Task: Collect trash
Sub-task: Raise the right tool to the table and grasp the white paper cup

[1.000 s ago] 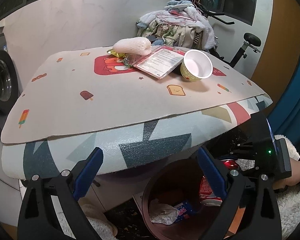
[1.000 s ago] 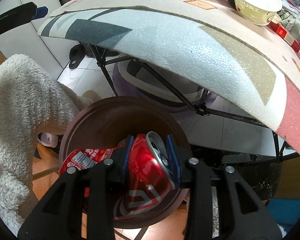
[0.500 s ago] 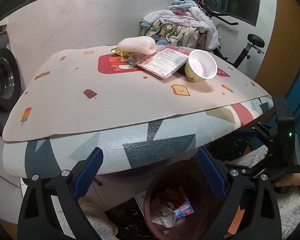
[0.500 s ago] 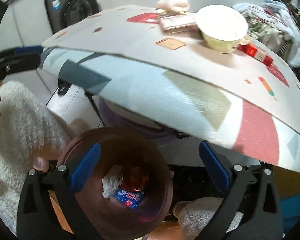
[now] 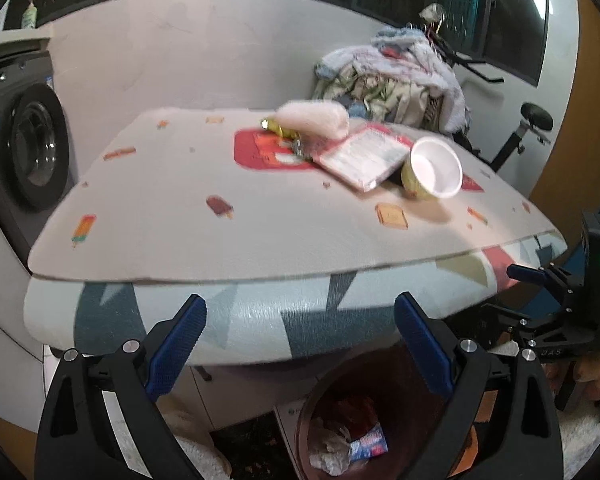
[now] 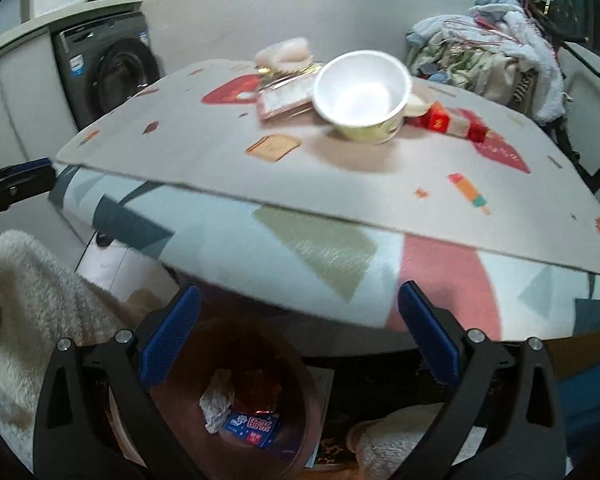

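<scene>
A brown trash bin (image 6: pixel 300 376) stands on the floor under the table's front edge, holding crumpled paper (image 6: pixel 218 400), a blue wrapper (image 6: pixel 252 426) and a red can (image 6: pixel 260 390). The bin also shows in the left wrist view (image 5: pixel 312 404). On the table lie a paper cup (image 6: pixel 362 94), a flat packet (image 5: pixel 364 156), a red box (image 6: pixel 454 122), a gold wrapper (image 5: pixel 278 128) and a pale fluffy item (image 5: pixel 312 118). My left gripper (image 5: pixel 300 344) is open and empty at the table edge. My right gripper (image 6: pixel 298 340) is open and empty above the bin.
The table (image 5: pixel 180 208) has a printed mat over a foam edge (image 6: pixel 320 248). A washing machine (image 5: pixel 24 144) stands at left. A laundry pile (image 5: pixel 392 76) and an exercise bike (image 5: pixel 528 128) are behind the table. The right gripper's body (image 5: pixel 572 312) shows at right.
My right gripper opened and let the red can fall into the bin, then rose away from the bin towards the table. My left gripper stayed open and lifted slightly.
</scene>
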`<state>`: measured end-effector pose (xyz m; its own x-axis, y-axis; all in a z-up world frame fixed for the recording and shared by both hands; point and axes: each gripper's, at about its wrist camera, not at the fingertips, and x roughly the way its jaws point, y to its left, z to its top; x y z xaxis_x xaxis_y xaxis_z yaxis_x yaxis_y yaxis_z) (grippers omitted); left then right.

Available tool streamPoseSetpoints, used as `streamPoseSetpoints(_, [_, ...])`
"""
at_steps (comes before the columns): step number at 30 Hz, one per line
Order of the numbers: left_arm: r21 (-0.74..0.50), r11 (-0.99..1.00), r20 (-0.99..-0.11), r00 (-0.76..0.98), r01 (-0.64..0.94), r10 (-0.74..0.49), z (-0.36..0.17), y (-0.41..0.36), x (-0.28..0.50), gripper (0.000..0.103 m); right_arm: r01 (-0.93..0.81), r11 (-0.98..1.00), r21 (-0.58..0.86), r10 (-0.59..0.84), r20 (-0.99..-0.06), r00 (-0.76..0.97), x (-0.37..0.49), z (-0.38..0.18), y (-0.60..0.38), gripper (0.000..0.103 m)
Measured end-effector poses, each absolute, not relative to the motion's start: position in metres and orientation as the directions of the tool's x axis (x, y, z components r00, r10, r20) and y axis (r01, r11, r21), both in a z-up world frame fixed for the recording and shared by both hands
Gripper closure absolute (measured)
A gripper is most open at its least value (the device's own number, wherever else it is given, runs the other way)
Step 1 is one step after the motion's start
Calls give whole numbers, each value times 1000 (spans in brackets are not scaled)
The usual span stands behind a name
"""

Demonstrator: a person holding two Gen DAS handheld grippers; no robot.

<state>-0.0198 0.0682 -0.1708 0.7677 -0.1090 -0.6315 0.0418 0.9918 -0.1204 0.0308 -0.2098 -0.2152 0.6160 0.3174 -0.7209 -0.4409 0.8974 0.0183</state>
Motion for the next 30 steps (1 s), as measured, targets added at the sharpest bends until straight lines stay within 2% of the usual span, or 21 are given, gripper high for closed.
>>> streamPoseSetpoints(5, [-77, 994, -604, 790, 74, -105, -157, 62, -10, 10, -407, 912, 54, 332, -680, 653, 50, -197, -219, 6])
streamPoseSetpoints(8, [-94, 992, -597, 793, 83, -123, -152, 63, -3, 10, -375, 927, 19, 298, -644, 705, 64, -184, -219, 6])
streamPoseSetpoints(11, [-143, 988, -608, 782, 65, -139, -149, 71, 10, 10, -400, 916, 27, 316, -662, 680, 90, -177, -213, 6])
streamPoseSetpoints(15, [-200, 979, -616, 775, 24, -144, -147, 84, 24, 10, -366, 930, -47, 246, -659, 710, 125, -173, -199, 6])
streamPoseSetpoints(26, [-260, 965, -647, 750, -44, -140, -155, 107, 51, 11, -337, 931, -139, 144, -709, 690, 194, -193, -161, 6])
streamPoseSetpoints(28, [-269, 962, -651, 746, -49, -144, -155, 109, 55, 11, -332, 934, -133, 143, -711, 689, 199, -194, -163, 9])
streamPoseSetpoints(29, [-277, 960, -653, 743, -52, -148, -156, 110, 58, 11, -328, 936, -126, 149, -703, 695, 199, -193, -165, 19])
streamPoseSetpoints(30, [-282, 958, -654, 741, -54, -151, -157, 110, 60, 11, -326, 938, -118, 153, -702, 695, 200, -194, -167, 19])
